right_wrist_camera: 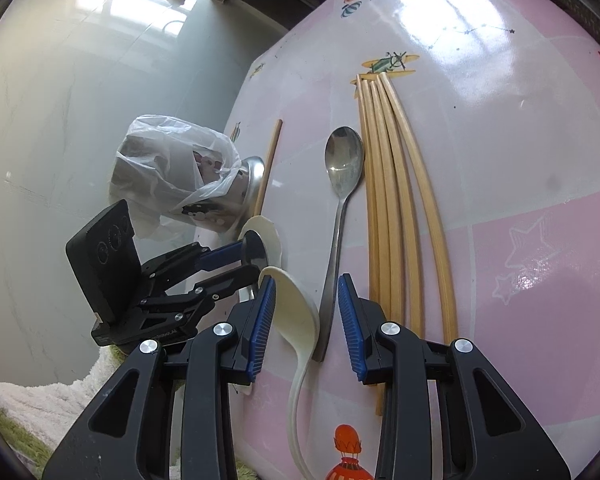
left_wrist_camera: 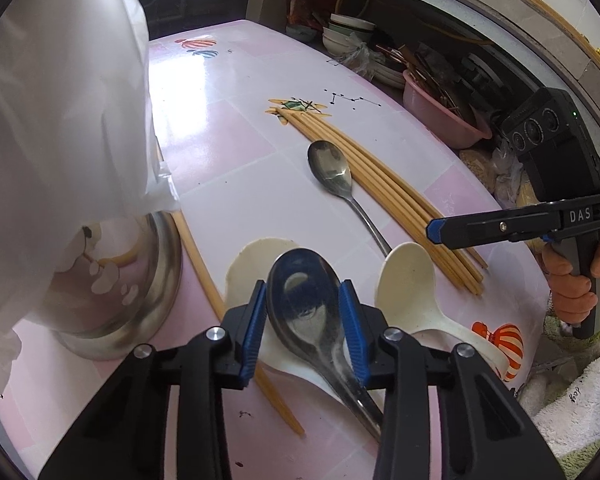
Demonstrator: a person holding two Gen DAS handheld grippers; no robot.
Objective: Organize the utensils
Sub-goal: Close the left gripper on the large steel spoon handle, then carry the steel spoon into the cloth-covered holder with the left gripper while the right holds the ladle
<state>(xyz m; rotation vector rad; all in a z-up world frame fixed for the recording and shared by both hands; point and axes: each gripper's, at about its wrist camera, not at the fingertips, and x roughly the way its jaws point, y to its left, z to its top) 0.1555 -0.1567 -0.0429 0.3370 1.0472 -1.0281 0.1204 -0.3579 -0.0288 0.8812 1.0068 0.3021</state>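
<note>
your left gripper [left_wrist_camera: 304,320] clamps a steel spoon [left_wrist_camera: 304,300]; your right gripper [right_wrist_camera: 306,320] gapes, holding nothing. chopsticks [left_wrist_camera: 380,196] lie bundled at one o'clock; white spoons [left_wrist_camera: 408,280] and a stray chopstick [left_wrist_camera: 196,256] look unsorted.

table cover [left_wrist_camera: 236,148]: pink and white squares, glossy; printed with striped balloons in red and blue, a green-and-yellow aeroplane, white star outlines, black dotted constellation lines
chopsticks [left_wrist_camera: 384,192]: pale yellow-tan, plain
metal spoon [left_wrist_camera: 332,172]: silver, mirror finish
held spoon [left_wrist_camera: 304,300]: silver, dark reflections in the bowl
plastic spoons [left_wrist_camera: 408,280]: cream-white, plain
left gripper [left_wrist_camera: 306,322]: black frame, blue ribbed pads, silver screw heads
right gripper [right_wrist_camera: 306,322]: black frame, blue ribbed pads, silver screw heads
metal cup [right_wrist_camera: 236,188]: silver base, wall printed with white and dark shapes
plastic bag [right_wrist_camera: 172,152]: translucent white
basin [left_wrist_camera: 440,116]: pink
towel [left_wrist_camera: 572,408]: white, green edge
</note>
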